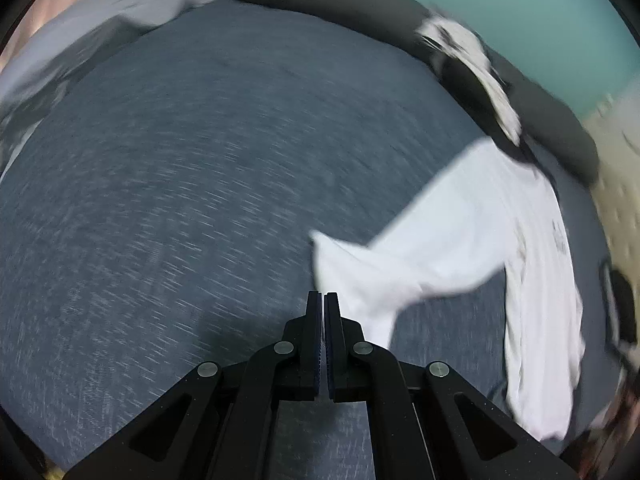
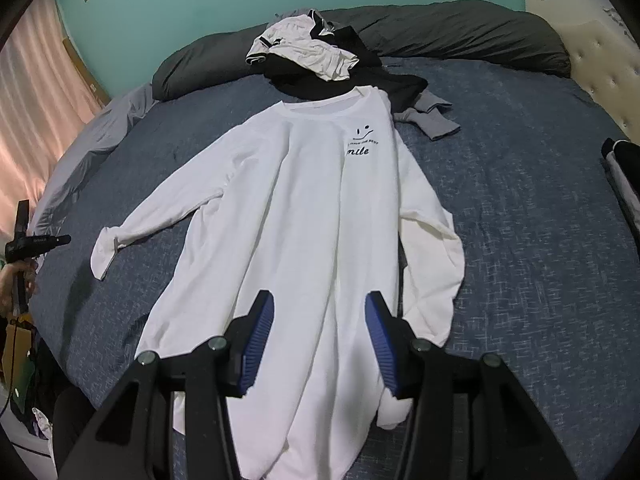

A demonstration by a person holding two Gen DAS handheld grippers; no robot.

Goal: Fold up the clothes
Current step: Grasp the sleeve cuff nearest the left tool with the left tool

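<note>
Light was soft and even, rather dim, with faint shadows under the shirt (image 2: 304, 208). The left wrist view was smeared by motion blur across the bed (image 1: 180, 200); only its fingers (image 1: 314, 340) stayed sharp. The right wrist view was crisp. Both bowed at the edges, with dark corners.

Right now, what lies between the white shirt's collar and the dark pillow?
A heap of black and white clothes overlapping the white shirt collar, against the dark pillow; right wrist view.

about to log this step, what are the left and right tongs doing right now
left tongs: closed, holding nothing, beside the white long-sleeve shirt's cuff.
right tongs: open over the shirt's hem, gripping nothing.
</note>
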